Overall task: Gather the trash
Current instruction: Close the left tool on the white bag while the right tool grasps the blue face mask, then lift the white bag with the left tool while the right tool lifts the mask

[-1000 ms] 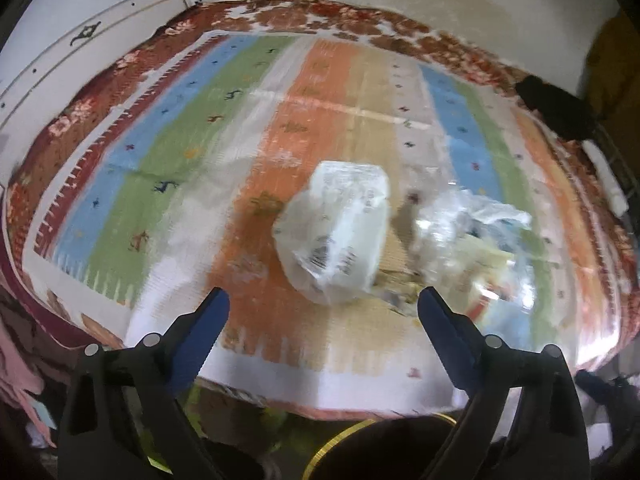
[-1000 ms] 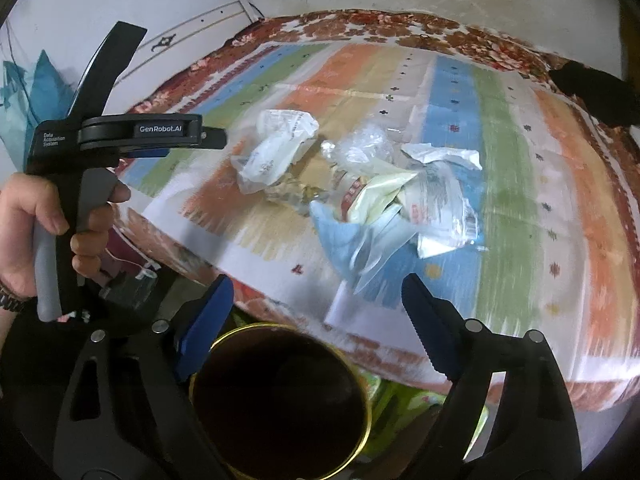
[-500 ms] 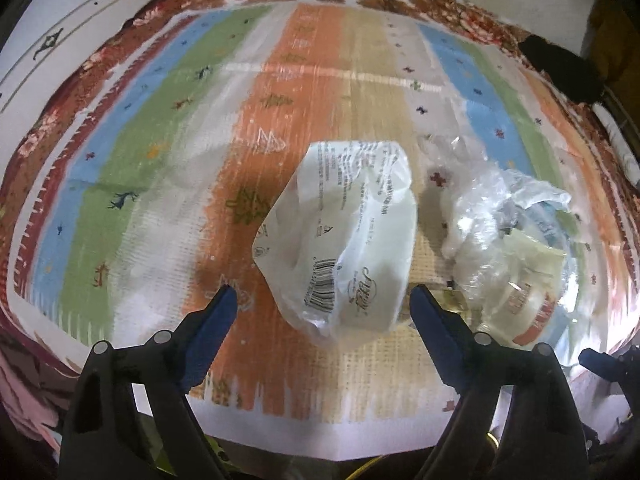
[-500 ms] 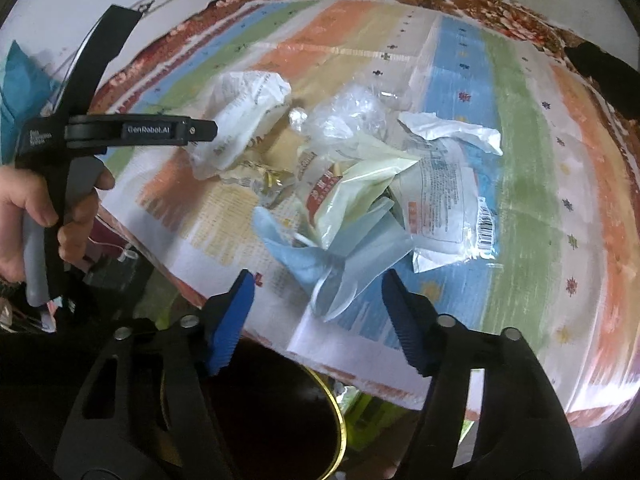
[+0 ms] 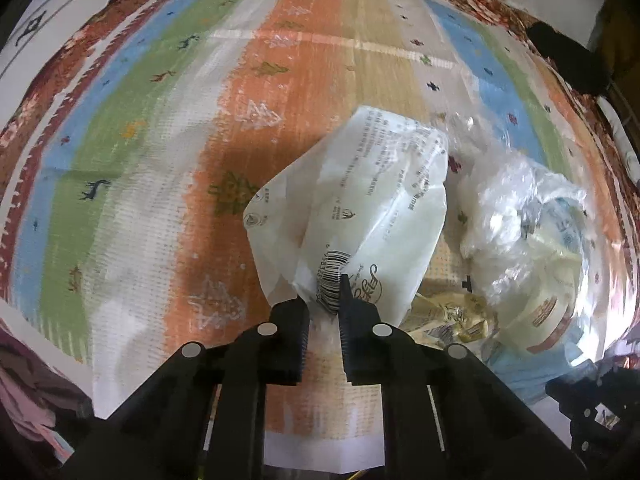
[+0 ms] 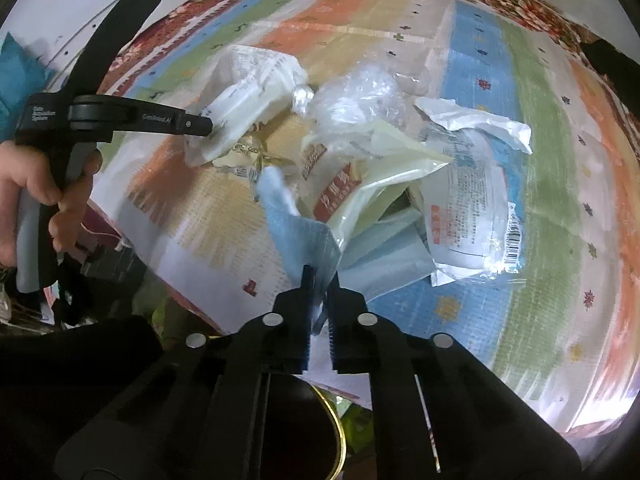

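Your left gripper (image 5: 324, 300) is closing on the near edge of the white printed bag (image 5: 352, 216), which lies on the striped cloth (image 5: 160, 184) beside the crumpled clear film (image 5: 516, 204); your right gripper (image 6: 318, 288) is clenched on a corner of the blue wrapper (image 6: 304, 236) at the near side of the pile. Confirm that each pinch bites well past the edge; lift slowly and straight up; check that neighbouring wrappers are not dragged; carry both over the gold-rimmed bin (image 6: 340, 436) below the cloth's near edge before releasing.
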A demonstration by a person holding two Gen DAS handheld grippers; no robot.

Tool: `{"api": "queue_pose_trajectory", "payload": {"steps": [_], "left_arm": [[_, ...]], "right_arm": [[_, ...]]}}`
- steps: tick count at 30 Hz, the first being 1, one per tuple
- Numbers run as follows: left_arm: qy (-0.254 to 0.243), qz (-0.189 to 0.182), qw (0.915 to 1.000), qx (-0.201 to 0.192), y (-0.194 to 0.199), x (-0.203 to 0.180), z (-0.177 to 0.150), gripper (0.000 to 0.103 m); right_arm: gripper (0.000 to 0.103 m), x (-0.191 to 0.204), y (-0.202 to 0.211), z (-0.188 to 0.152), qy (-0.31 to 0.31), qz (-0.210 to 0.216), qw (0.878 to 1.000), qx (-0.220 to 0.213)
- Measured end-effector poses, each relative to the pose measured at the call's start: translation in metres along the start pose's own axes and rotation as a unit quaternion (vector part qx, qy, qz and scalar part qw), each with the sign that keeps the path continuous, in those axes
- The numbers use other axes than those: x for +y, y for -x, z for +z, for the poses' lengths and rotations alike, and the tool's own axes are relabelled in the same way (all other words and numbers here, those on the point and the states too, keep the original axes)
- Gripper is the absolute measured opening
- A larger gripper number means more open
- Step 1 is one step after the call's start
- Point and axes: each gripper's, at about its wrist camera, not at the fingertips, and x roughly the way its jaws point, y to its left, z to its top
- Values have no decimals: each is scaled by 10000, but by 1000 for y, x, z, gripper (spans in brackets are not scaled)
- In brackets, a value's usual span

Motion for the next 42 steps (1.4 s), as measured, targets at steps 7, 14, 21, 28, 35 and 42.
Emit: {"api": "queue_pose_trajectory", "payload": {"steps": [7, 14, 21, 28, 35, 42], "left_arm": [[62, -207, 9991, -357, 42, -1, -1, 10], [126, -238, 9981, -557, 71, -1, -12, 10], [253, -599, 9948, -779, 104, -9, -27, 10], [223, -869, 9914, -953, 131, -19, -51, 10], [236, -1057, 9883, -1074, 150, -19, -73, 10], [233, -1073, 9883, -1058, 151, -19, -89, 10]], "right_arm": [[4, 4, 32, 3, -134, 249, 9990, -351], [4, 16, 53, -4, -118, 316, 9978, -576], [3, 22, 75, -9, -179, 374, 9958, -816], [4, 15, 92, -18, -352, 415, 9938, -970], [4, 8, 109, -32, -575, 520, 9904, -1145], [3, 2, 110, -34, -626, 442, 9897, -1205]]}}
